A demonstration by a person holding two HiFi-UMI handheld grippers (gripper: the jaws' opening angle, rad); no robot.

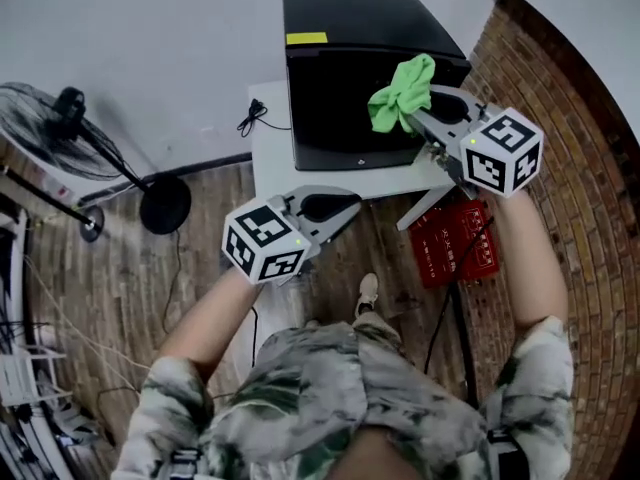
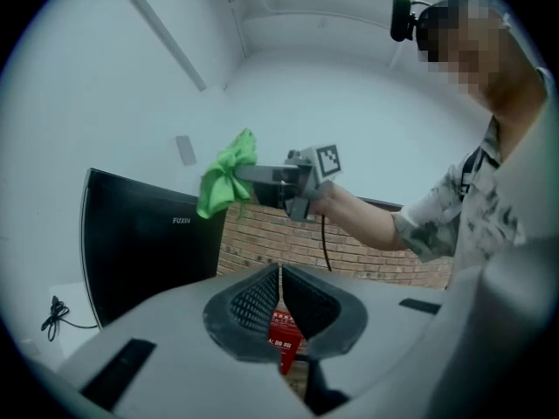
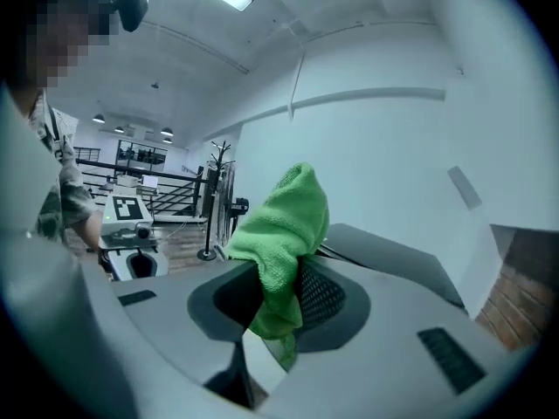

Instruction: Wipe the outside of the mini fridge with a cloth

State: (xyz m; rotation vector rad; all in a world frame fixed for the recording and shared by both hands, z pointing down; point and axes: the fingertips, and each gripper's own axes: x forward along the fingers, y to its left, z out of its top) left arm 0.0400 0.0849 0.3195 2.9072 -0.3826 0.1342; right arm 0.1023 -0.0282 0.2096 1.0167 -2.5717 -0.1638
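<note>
The black mini fridge (image 1: 360, 68) stands on a small white table (image 1: 275, 158); in the left gripper view it is the dark box (image 2: 148, 243) at the left. My right gripper (image 1: 412, 116) is shut on a green cloth (image 1: 403, 93), held by the fridge's upper right front corner. In the right gripper view the cloth (image 3: 284, 234) bunches up out of the right gripper (image 3: 279, 278), with the fridge top (image 3: 393, 256) just behind. My left gripper (image 1: 350, 206) hangs in front of the table edge, shut and empty (image 2: 279, 273). From there the cloth (image 2: 225, 175) shows above the fridge.
A brick wall (image 1: 580, 168) runs close along the fridge's right side. A red box (image 1: 455, 243) lies on the floor below the table. A standing fan (image 1: 60, 128) is at the left, and a black cable (image 1: 255, 116) lies on the table's left edge.
</note>
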